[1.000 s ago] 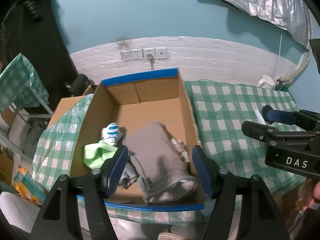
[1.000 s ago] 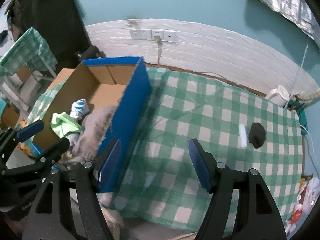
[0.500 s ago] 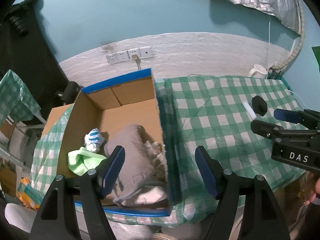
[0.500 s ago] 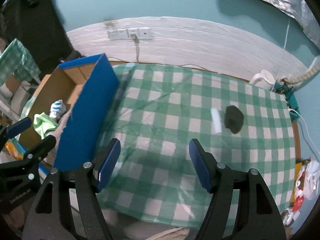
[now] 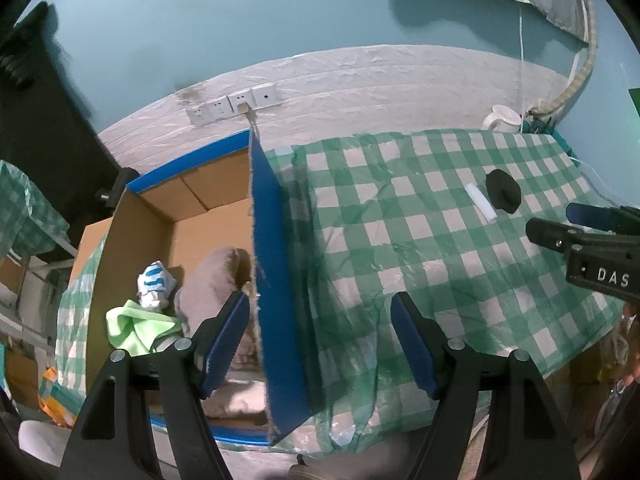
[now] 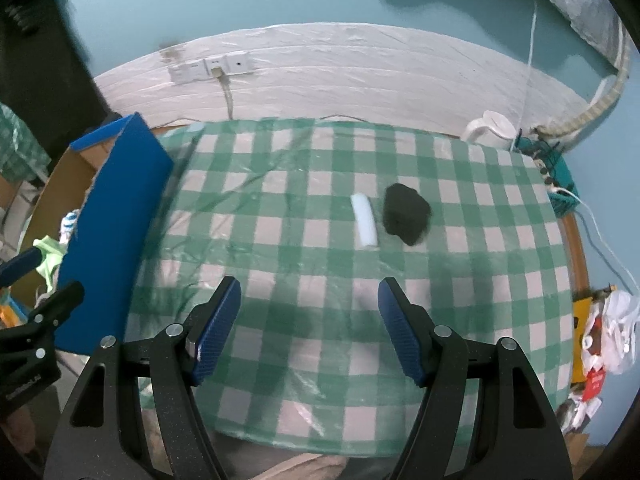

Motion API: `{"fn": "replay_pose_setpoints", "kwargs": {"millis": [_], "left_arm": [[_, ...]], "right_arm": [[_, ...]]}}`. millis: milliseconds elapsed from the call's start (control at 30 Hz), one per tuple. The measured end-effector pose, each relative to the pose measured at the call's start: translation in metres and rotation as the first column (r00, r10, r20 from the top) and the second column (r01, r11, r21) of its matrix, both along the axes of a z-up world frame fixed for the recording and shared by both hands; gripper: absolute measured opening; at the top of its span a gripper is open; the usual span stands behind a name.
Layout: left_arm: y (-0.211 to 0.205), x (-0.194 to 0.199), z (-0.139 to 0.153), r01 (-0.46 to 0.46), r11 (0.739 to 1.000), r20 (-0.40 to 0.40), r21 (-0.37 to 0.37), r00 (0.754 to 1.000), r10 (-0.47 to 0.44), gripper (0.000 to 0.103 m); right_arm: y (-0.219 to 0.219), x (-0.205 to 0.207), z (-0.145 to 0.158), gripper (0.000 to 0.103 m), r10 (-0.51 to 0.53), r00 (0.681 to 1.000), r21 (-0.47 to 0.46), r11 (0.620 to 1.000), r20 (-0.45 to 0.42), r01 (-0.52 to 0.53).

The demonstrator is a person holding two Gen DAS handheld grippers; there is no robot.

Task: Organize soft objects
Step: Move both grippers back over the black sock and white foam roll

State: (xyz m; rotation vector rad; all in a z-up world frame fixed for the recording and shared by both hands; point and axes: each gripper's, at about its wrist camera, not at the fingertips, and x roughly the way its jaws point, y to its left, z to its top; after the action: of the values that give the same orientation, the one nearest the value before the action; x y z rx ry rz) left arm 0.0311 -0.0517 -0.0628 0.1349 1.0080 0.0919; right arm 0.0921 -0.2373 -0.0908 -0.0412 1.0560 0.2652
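Left wrist view first: the left gripper [image 5: 320,344] hangs wide open and empty over the near edge, its jaws straddling the blue wall of the box [image 5: 272,264] — one finger on the inside, one out over the cloth [image 5: 400,216]. Down in the box lie the sorted pieces: a grey garment [image 5: 212,284], a green cloth [image 5: 136,328] and a striped sock [image 5: 154,280], bunched in the near corner, likely just where they were let fall. Out to the right, the black lump [image 5: 503,191] and the white roll [image 5: 481,202] sit side by side on the checks, well apart from the box. The right gripper pokes in at the edge of this view.

Over to the right wrist view: the right gripper [image 6: 310,328] is spread just as wide, holding nothing, and it points straight up the table toward the black lump [image 6: 406,214] and white roll [image 6: 364,220] — those two look like the pieces left to collect. The box [image 6: 116,208] stands off to the left, open side up to receive them.
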Motion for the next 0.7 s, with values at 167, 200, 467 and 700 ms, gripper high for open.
{"fn": "replay_pose_setpoints", "kwargs": {"millis": [167,200,467,700], "left_arm": [[-0.010,0.005,-0.007,0.013,1.000,-0.019,-0.002,1.000,-0.013,0.075],[-0.012,0.007,-0.009,0.015,1.000,-0.024,-0.004,1.000,-0.015,0.075],[-0.023,0.019,-0.021,0.019,1.000,-0.051,-0.021,0.999,-0.020,0.075],[-0.036,0.040,-0.034,0.012,0.999,-0.072,-0.031,0.997,-0.014,0.075]], "right_arm": [[-0.017,0.006,-0.006,0.071,-0.033,0.999,-0.016,0.999,-0.003,0.033],[-0.020,0.007,-0.007,0.071,-0.037,0.999,-0.016,0.999,-0.005,0.037],[-0.048,0.021,-0.025,0.071,-0.085,0.996,-0.012,0.996,-0.034,0.085],[-0.066,0.037,-0.039,0.071,-0.114,0.992,0.002,0.993,-0.049,0.115]]}}
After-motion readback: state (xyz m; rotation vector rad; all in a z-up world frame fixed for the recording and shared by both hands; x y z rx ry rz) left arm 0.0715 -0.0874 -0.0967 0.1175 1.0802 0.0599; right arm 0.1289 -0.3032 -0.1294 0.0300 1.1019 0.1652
